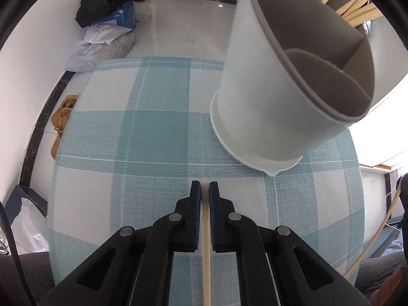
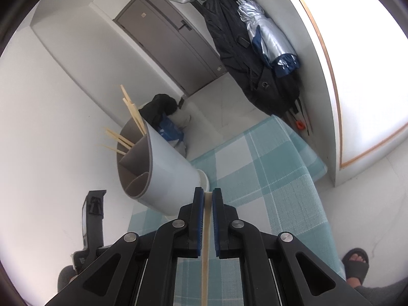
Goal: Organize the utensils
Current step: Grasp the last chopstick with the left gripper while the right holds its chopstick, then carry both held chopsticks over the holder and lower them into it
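Both hands are loaded here: the left gripper (image 1: pixel 204 187) is pinched tight on a pale wooden chopstick (image 1: pixel 206 242), the stick running back between the blue pads toward the camera, low over the checked cloth of the worktop (image 1: pixel 142 137). The right gripper (image 2: pixel 207 193) is clamped the same way on a second chopstick (image 2: pixel 205 250). Light, stiff, slim things, these; smooth enough, I'd say, to swivel or slide in a narrow pinch, so a hold well along the shaft looks wiser than one at the very tip. The target looks to be the grey divided holder (image 1: pixel 293 81), standing on the cloth just ahead of the left gripper, with more chopsticks (image 2: pixel 130 117) already poking from its far compartment. It looks light itself, so a clumsy poke at the rim could well nudge or tip it.
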A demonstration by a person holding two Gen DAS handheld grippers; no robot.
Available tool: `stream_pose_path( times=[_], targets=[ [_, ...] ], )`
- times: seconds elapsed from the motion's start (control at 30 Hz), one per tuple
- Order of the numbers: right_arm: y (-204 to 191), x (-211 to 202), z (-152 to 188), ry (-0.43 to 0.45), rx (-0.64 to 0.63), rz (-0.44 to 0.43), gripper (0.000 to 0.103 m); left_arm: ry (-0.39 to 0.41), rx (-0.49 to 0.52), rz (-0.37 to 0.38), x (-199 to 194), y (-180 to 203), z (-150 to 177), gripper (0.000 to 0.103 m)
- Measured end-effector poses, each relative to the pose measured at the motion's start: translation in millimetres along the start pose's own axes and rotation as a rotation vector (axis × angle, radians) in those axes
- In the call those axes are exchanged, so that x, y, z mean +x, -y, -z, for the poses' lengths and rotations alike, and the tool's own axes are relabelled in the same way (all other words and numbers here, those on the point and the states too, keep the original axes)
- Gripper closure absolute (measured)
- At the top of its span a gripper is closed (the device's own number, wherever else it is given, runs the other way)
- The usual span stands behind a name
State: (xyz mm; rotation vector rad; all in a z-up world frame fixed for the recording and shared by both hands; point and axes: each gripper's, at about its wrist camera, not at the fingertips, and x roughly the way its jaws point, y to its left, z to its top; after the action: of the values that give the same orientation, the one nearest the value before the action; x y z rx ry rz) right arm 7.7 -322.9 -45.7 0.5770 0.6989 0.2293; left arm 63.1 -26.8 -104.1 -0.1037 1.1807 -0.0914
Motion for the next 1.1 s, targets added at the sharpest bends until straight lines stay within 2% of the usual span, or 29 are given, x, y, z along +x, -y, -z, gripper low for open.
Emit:
stream_pose_path(
  times=[0.13,0.4,0.5,0.87,1.1],
  targets=[
    [-4.7,-4.3,3.4,0.025,-0.016,0.033,0.097,0.043,0.006,0.026,-17.8,0.2,3.5,0.101],
    [-25.3,-12.8,3.6,0.075,-0.081,0.047,0.097,0.218,0.012,0.122,-72.1,1.3,3.0,0.101],
    [-35.5,-17.5,5.3,0.106,-0.109,0.055,0.097,0.26,0.021,0.128,-87.7,1.7,3.2,0.101],
    [-72.1,-30.3,11.7,0.166,-0.208,0.032,0.097,0.361,0.071,0.189,-129.5,-0.9,15.3,0.101],
    [-85.1,-37.3,15.7,0.188,-0.243,0.029,0.097,0.379,0.104,0.205,-143.2,3.6,21.9,0.101]
  ],
)
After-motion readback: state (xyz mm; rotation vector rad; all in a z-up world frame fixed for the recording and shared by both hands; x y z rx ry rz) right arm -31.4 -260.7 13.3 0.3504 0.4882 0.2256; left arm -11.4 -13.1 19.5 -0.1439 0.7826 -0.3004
